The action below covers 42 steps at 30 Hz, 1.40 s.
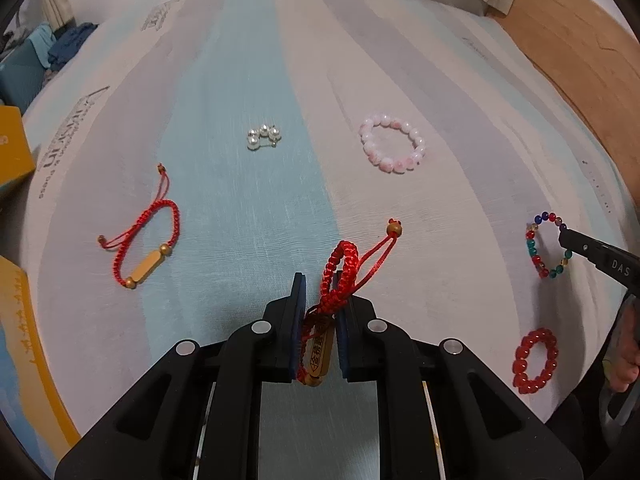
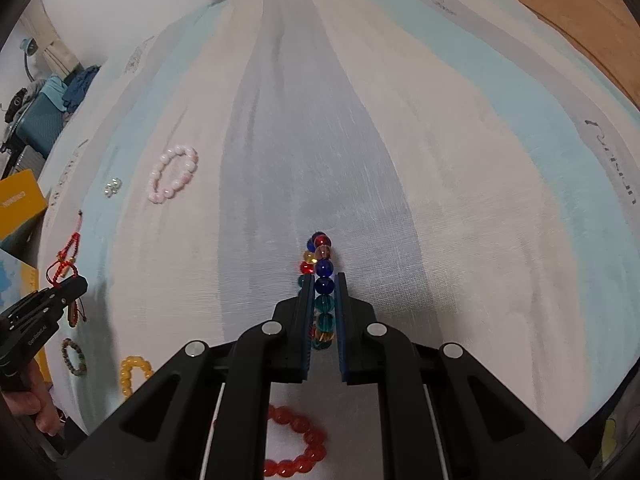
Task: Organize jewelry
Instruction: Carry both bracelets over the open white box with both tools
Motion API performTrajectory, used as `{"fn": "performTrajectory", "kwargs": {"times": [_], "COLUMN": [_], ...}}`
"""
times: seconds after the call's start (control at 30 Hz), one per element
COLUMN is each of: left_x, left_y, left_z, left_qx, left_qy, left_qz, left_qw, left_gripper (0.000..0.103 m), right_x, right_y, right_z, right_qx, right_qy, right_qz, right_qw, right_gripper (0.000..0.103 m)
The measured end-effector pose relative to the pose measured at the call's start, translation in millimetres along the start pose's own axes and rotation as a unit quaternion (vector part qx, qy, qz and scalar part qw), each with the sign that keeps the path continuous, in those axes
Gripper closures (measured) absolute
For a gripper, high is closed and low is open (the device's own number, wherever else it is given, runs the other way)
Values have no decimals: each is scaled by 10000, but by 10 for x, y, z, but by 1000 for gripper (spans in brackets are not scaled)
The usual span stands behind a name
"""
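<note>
My left gripper (image 1: 320, 280) is shut on a red braided cord bracelet (image 1: 338, 276) with a wooden bar charm, held above the striped cloth. A matching red cord bracelet (image 1: 142, 236) lies to the left. My right gripper (image 2: 323, 278) is shut on a multicolour glass bead bracelet (image 2: 322, 280); it also shows in the left wrist view (image 1: 546, 246) with the right gripper (image 1: 568, 240) on it. A pink bead bracelet (image 1: 392, 146), a cluster of pearl earrings (image 1: 262, 136) and a red bead bracelet (image 1: 536, 362) lie on the cloth.
The striped cloth (image 2: 440, 160) covers a bed. In the right wrist view a yellow bead bracelet (image 2: 134, 374) and a dark mixed bead bracelet (image 2: 74, 356) lie at the left. Yellow boxes (image 1: 12, 152) stand at the left edge. A wooden floor (image 1: 568, 40) lies far right.
</note>
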State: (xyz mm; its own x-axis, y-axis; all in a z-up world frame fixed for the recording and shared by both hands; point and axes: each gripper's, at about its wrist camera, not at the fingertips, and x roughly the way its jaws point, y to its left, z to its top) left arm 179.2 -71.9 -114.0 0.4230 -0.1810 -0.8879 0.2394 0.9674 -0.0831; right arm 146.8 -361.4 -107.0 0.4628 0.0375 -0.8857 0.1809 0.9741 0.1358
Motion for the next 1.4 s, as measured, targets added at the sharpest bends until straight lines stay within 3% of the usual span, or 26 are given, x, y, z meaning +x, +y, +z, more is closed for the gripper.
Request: {"fn": "performTrajectory", "kwargs": {"times": [0.83, 1.4], "left_x": [-818, -1511], "left_y": [303, 1145], "left_z": [28, -149], "left_qx": [-289, -844], "left_qy": [-430, -674], "left_qz": [227, 696], "left_qw": [9984, 9917], "left_gripper": [90, 90], "right_x": [-782, -1218], "right_y": [645, 1881], "right_z": [79, 109], "right_qx": [-252, -1000], "right_qy": [-591, -904], "right_qz": [218, 448], "right_qw": [9977, 9899], "right_gripper": [94, 94]}}
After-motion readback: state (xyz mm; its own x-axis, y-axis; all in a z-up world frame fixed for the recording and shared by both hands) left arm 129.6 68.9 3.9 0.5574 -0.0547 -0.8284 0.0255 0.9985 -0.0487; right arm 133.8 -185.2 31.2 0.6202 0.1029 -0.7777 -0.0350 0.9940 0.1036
